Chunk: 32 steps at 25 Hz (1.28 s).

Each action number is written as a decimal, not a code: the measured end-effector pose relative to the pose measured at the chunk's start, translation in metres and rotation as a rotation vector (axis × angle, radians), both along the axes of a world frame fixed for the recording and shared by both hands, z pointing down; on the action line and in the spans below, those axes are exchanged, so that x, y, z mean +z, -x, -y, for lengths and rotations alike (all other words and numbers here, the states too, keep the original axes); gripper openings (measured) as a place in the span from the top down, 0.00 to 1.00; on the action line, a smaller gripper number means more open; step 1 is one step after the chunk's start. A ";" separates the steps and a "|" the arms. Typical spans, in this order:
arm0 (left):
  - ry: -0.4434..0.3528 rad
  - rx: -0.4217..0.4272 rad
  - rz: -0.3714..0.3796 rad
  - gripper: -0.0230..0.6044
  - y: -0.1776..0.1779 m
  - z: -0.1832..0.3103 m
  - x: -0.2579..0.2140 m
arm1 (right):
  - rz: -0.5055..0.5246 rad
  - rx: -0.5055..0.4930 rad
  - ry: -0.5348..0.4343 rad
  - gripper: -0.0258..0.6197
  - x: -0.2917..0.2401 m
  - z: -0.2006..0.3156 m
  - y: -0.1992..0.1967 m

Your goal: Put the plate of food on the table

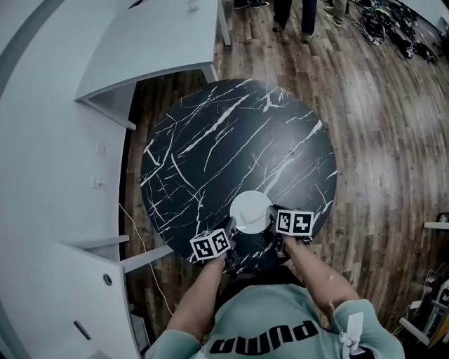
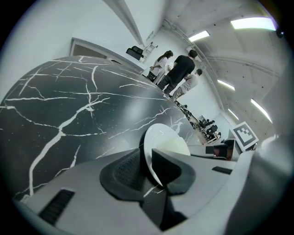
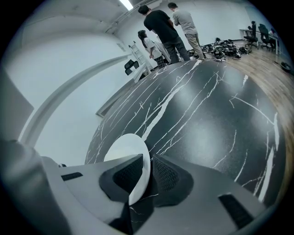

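A small white plate (image 1: 250,212) with a pale mound of food sits at the near edge of the round black marble table (image 1: 231,140). My left gripper (image 1: 230,228) is shut on its left rim and my right gripper (image 1: 274,219) is shut on its right rim. In the left gripper view the plate (image 2: 157,137) stands edge-on between the dark pads of that gripper (image 2: 148,167), with the pale food (image 2: 174,147) on it. In the right gripper view the plate rim (image 3: 128,149) runs down between the jaws of that gripper (image 3: 148,172). Whether the plate touches the tabletop I cannot tell.
A white counter (image 1: 154,35) stands behind the table at the left, and white cabinets (image 1: 56,210) line the left side. Several people (image 1: 295,14) stand on the wood floor beyond the table. Cables and gear (image 1: 393,28) lie at the far right.
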<state>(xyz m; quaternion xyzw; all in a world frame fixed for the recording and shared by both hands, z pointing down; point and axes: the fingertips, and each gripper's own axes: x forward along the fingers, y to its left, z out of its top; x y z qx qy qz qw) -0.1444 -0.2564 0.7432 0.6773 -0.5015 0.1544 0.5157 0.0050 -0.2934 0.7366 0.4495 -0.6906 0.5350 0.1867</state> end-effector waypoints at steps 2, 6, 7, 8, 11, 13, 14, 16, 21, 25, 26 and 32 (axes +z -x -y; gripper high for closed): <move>-0.010 -0.029 0.026 0.83 0.013 -0.004 -0.002 | -0.020 0.030 -0.021 0.86 -0.003 0.001 -0.012; -0.061 -0.034 0.070 0.83 0.044 -0.034 -0.022 | -0.016 0.057 -0.108 0.86 -0.028 -0.011 -0.031; -0.072 -0.027 0.078 0.88 0.048 -0.047 -0.029 | -0.008 0.049 -0.133 0.86 -0.038 -0.017 -0.033; -0.080 -0.027 0.083 0.93 0.052 -0.060 -0.036 | -0.004 0.040 -0.156 0.86 -0.047 -0.024 -0.034; -0.110 -0.053 0.079 0.95 0.053 -0.093 -0.055 | 0.000 0.006 -0.209 0.87 -0.072 -0.050 -0.028; -0.146 -0.066 0.057 0.95 0.048 -0.109 -0.070 | -0.007 -0.023 -0.239 0.88 -0.088 -0.070 -0.017; -0.171 -0.061 0.046 0.95 0.044 -0.115 -0.079 | -0.018 -0.041 -0.253 0.90 -0.096 -0.081 -0.011; -0.233 -0.020 0.040 0.95 0.032 -0.124 -0.097 | -0.047 -0.079 -0.283 0.92 -0.109 -0.102 -0.001; -0.391 0.062 0.059 0.95 0.020 -0.146 -0.149 | -0.114 -0.140 -0.377 0.94 -0.142 -0.148 0.021; -0.463 0.056 0.072 0.95 0.023 -0.171 -0.181 | -0.146 -0.148 -0.448 0.94 -0.169 -0.175 0.029; -0.478 0.048 0.078 0.95 0.026 -0.177 -0.188 | -0.155 -0.150 -0.465 0.94 -0.175 -0.180 0.031; -0.532 0.009 0.089 0.95 0.040 -0.203 -0.218 | -0.172 -0.191 -0.514 0.94 -0.207 -0.204 0.049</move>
